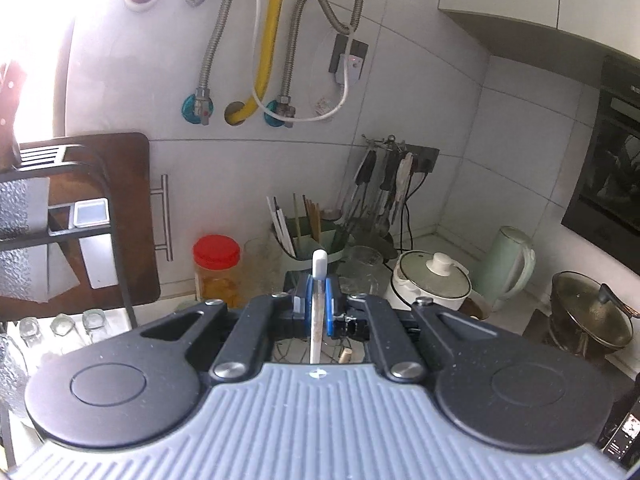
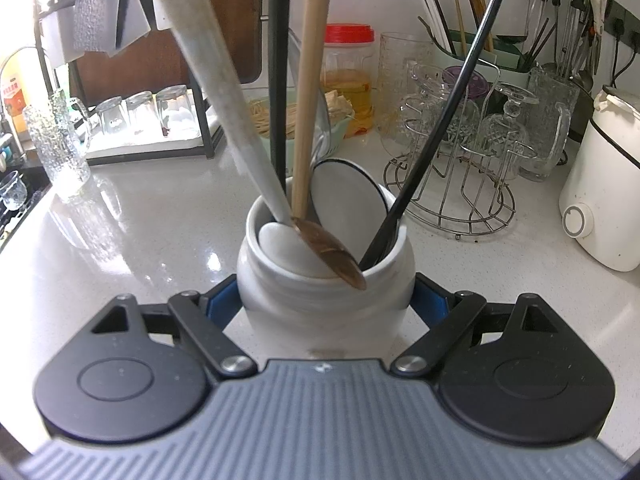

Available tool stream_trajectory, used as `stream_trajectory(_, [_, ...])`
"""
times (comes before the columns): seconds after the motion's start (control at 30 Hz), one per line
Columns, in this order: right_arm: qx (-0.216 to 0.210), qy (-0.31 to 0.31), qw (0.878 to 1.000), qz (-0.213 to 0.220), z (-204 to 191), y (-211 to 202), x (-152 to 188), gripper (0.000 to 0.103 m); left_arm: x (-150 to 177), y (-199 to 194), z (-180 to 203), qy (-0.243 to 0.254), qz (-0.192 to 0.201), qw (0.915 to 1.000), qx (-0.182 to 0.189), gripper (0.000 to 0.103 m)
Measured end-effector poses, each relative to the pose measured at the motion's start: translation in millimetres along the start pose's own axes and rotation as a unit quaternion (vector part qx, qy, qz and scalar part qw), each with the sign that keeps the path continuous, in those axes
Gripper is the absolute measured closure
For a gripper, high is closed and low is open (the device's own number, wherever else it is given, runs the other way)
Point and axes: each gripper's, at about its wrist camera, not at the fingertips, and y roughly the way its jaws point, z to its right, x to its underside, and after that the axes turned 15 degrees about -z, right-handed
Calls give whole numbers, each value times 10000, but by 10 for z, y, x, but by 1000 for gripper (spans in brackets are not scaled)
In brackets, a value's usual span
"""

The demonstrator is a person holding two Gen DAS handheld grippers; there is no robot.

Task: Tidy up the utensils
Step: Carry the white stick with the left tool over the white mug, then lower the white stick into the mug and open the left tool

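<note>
My left gripper [image 1: 317,302] is shut on a thin white utensil handle [image 1: 318,280] that stands upright between its blue pads, held well above the counter. My right gripper [image 2: 326,304] is closed around a white ceramic jar [image 2: 324,300] standing on the counter; its blue pads press the jar's two sides. The jar holds a grey ladle [image 2: 224,92], a wooden spoon [image 2: 308,92], a black utensil [image 2: 436,128], a black handle [image 2: 279,64] and a white disc with a dark rim [image 2: 348,196].
A green chopstick caddy [image 1: 312,240] stands by the wall, with utensils hanging on a rail [image 1: 384,184]. A red-lidded jar [image 1: 216,268], a white cooker [image 1: 432,280], a kettle [image 1: 508,264] and a wok [image 1: 588,312] stand around. A wire glass rack [image 2: 460,160] is right of the jar, upturned glasses [image 2: 140,112] left.
</note>
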Motion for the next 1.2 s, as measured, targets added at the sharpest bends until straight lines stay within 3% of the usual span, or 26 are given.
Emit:
stream_trajectory(0.3, [-9, -4, 10000, 27, 1, -1, 6, 12, 120, 305, -4, 34, -252, 9996, -115, 96])
stream_trajectory(1.0, [-183, -234, 9995, 76, 43, 2, 7, 12, 233, 1126, -45, -103, -1665, 9857, -230, 96])
stream_trajectory(1.2, [-269, -368, 9989, 52, 73, -4, 1, 12, 261, 1205, -68, -255, -1735, 9841, -269, 96])
